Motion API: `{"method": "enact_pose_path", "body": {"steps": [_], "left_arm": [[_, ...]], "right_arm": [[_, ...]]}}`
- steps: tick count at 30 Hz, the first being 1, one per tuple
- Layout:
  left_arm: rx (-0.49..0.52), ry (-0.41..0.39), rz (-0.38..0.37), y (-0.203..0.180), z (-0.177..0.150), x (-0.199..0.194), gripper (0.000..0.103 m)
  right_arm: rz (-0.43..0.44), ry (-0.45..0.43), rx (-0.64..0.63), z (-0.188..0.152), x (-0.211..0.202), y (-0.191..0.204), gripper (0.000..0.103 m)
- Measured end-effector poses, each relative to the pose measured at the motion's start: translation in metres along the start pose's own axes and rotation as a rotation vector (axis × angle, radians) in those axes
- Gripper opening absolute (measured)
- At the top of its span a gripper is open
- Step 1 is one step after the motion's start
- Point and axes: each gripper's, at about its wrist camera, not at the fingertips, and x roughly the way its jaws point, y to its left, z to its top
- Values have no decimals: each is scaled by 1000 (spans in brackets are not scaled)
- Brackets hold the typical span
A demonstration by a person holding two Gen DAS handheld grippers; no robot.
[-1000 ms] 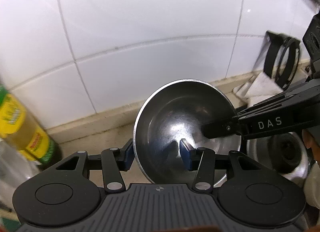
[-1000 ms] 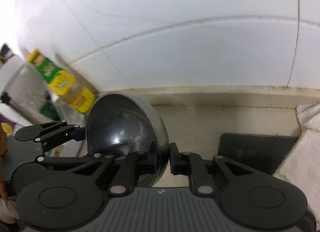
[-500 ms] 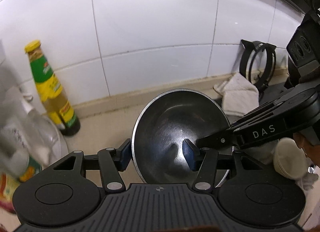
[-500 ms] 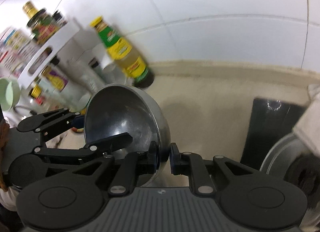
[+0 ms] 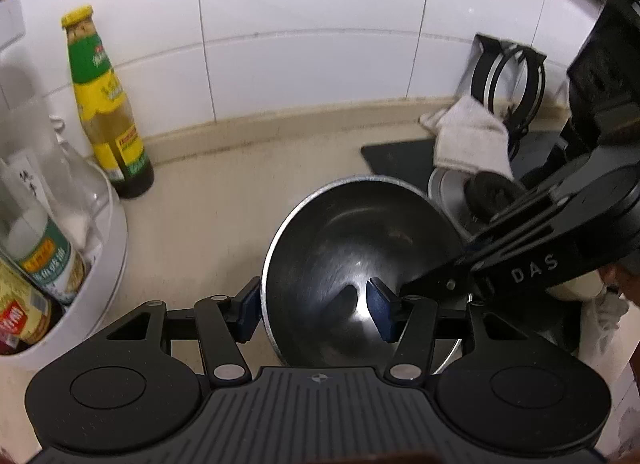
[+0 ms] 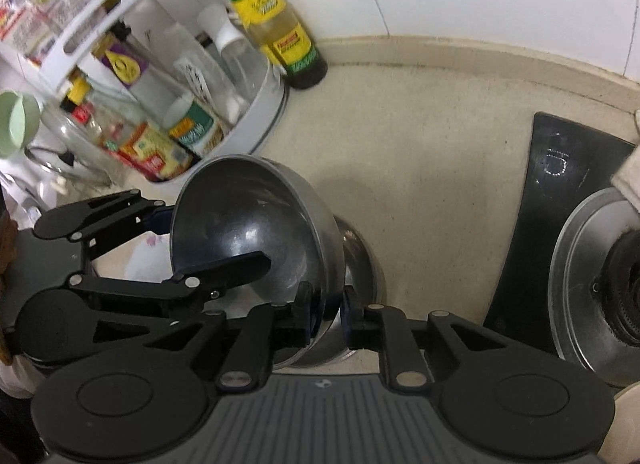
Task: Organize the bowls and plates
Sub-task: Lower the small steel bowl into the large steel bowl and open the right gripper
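Observation:
A steel bowl [image 5: 360,248] is held tilted above the beige counter [image 5: 224,208]. My left gripper [image 5: 316,304] straddles its left rim, one blue pad outside, one inside, with a wide gap. My right gripper [image 6: 326,314] is shut on the bowl's [image 6: 248,232] opposite rim; it shows in the left wrist view [image 5: 520,260] reaching in from the right. The left gripper shows in the right wrist view [image 6: 160,248] at the far rim. A second steel bowl [image 6: 360,264] sits on the counter under the held one.
A white caddy [image 6: 256,120] of condiment bottles stands at the left, with a green-and-yellow sauce bottle [image 5: 106,112] beside it. A black stove [image 6: 560,192] with a burner ring [image 6: 592,280] lies right. A white cloth [image 5: 468,140] and black rings [image 5: 508,84] sit by the tiled wall.
Both grippers and the bowl have pulled back and down from the wall. The caddy, the stove and the second bowl underneath have come into view.

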Motion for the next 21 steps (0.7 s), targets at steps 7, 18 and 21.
{"method": "enact_pose_path", "body": {"steps": [7,18,21], "left_arm": [[84,-43,107,-3,-15,-4,85],[63,-60,96,-8,-25,-14,88],[53,-60,99,-10,-30,-16,88]], "right_arm": [[-123,-69,-104,-1,-11,5,31],[-103,-95,-97,7,-3,7,37],[-95,-92,-101,7,1,8,40]]}}
